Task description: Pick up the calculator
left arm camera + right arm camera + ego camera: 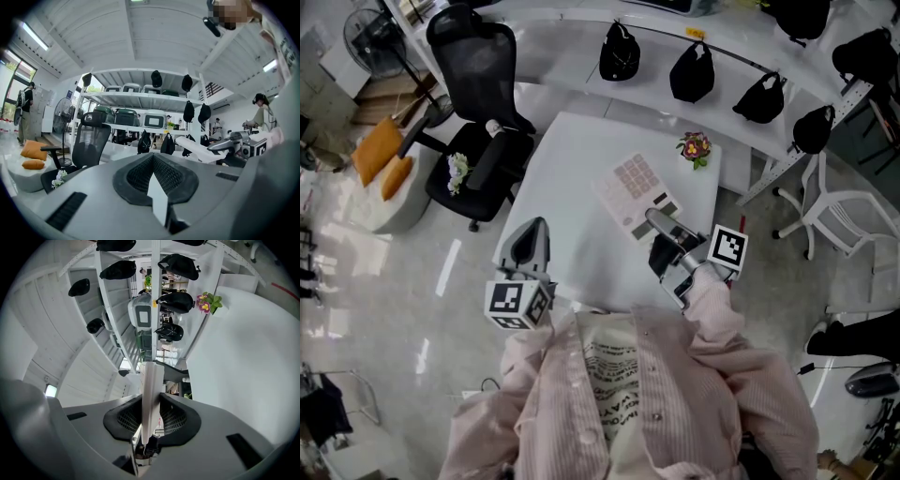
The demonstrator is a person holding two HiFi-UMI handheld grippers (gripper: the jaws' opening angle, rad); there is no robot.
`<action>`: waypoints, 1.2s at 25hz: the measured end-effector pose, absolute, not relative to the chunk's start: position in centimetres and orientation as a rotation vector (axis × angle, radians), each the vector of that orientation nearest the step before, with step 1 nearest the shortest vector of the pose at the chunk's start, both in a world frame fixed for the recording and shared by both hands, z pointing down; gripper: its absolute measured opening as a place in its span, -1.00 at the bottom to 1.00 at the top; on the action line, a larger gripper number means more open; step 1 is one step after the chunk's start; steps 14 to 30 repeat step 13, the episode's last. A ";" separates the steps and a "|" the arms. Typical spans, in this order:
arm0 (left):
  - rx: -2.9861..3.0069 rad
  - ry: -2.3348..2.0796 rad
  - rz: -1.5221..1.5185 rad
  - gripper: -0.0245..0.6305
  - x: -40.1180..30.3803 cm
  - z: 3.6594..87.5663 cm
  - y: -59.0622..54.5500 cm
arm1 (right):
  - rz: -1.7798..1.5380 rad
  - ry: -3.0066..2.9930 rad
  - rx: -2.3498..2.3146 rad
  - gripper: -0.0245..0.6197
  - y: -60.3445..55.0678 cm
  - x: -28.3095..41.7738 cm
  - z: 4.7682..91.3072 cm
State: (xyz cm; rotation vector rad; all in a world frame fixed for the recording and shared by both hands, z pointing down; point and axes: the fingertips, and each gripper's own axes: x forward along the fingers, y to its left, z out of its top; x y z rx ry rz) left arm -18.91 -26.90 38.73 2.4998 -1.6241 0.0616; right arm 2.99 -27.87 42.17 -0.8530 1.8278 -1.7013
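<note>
one white table [572, 159], calculator [636, 187] in right tool [659, 222], black chair [473, 56]

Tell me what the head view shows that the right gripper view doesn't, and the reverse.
Only the head view: the calculator with its key face showing, the left hand-held gripper at the table's near-left corner, and the black office chair. Only the right gripper view: the calculator seen edge-on, a thin white slab pinched between the pads of the right hand-held gripper. Both: the calculator, the potted flowers, the black bags hanging behind, and the white table.
</note>
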 end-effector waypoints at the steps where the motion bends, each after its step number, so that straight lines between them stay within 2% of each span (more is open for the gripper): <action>1: 2.499 -1.624 0.062 -0.93 -18.9 38.7 -26.9 | -1.703 1.828 -0.853 -0.68 -27.9 3.0 42.2; 30: 2.502 -1.615 0.066 -0.93 -18.7 39.0 -27.0 | -1.715 1.811 -0.847 -0.68 -27.9 3.0 42.3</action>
